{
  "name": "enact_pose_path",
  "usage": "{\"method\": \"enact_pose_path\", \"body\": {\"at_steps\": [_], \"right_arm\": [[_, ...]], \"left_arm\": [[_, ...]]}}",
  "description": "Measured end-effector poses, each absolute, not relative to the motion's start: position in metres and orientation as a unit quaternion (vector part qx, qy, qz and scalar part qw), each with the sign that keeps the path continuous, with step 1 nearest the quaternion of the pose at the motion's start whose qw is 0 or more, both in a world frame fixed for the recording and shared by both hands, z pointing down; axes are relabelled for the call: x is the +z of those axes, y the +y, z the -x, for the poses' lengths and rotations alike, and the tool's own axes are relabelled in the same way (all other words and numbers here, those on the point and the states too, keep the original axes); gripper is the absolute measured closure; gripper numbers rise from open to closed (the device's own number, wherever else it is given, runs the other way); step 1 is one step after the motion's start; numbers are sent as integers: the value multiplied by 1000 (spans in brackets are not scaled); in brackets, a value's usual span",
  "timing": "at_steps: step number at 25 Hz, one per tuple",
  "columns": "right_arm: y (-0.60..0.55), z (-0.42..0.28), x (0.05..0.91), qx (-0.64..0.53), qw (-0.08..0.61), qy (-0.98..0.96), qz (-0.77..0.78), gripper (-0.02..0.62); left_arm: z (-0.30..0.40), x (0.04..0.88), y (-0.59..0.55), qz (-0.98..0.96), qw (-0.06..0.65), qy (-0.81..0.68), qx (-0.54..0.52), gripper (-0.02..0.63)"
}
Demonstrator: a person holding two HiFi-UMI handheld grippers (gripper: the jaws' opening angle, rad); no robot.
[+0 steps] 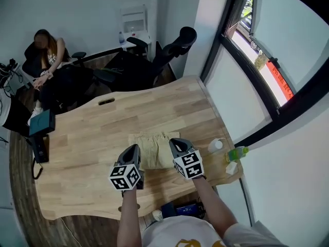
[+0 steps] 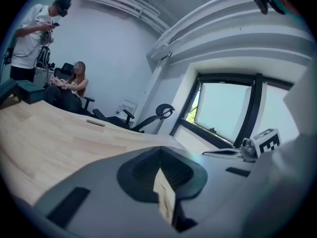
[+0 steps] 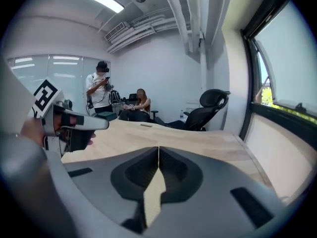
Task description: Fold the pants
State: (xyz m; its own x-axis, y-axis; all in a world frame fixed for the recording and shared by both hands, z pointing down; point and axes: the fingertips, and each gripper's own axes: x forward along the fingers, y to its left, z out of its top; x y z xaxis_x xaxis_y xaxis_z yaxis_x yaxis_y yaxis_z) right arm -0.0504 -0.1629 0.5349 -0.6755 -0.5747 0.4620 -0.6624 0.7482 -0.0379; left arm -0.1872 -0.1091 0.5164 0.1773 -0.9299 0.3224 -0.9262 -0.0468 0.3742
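Both claws are clenched, and each has cloth in its bite! The left gripper (image 1: 134,151) sits at the 7 o'clock corner of the khaki pants (image 1: 151,147) and the right gripper (image 1: 177,145) at the 5 o'clock corner. In each gripper's own view a strip of tan fabric is pinched between jaws that meet at the tips. The pants lie in a squarish fold toward the 6 o'clock side of the wooden table (image 1: 103,133), near edge in the claws. Out at 3 o'clock stand a white-capped container (image 1: 216,145) and a green bottle (image 1: 237,152); at 9 o'clock, a teal box (image 1: 42,122). A seated person (image 1: 47,53) is beyond the table at 11 o'clock.
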Motion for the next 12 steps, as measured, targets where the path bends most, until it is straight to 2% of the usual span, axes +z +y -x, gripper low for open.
{"method": "enact_pose_path", "body": {"at_steps": [5,12], "right_arm": [[-134,37,506,92,161,-905,-382,588],[-91,16,498,82,159,-900,-397,589]], "left_arm": [[181,497,-74,-733,197,-651,9,598],[172,481,-33,-735,186,-652,-19,598]]}}
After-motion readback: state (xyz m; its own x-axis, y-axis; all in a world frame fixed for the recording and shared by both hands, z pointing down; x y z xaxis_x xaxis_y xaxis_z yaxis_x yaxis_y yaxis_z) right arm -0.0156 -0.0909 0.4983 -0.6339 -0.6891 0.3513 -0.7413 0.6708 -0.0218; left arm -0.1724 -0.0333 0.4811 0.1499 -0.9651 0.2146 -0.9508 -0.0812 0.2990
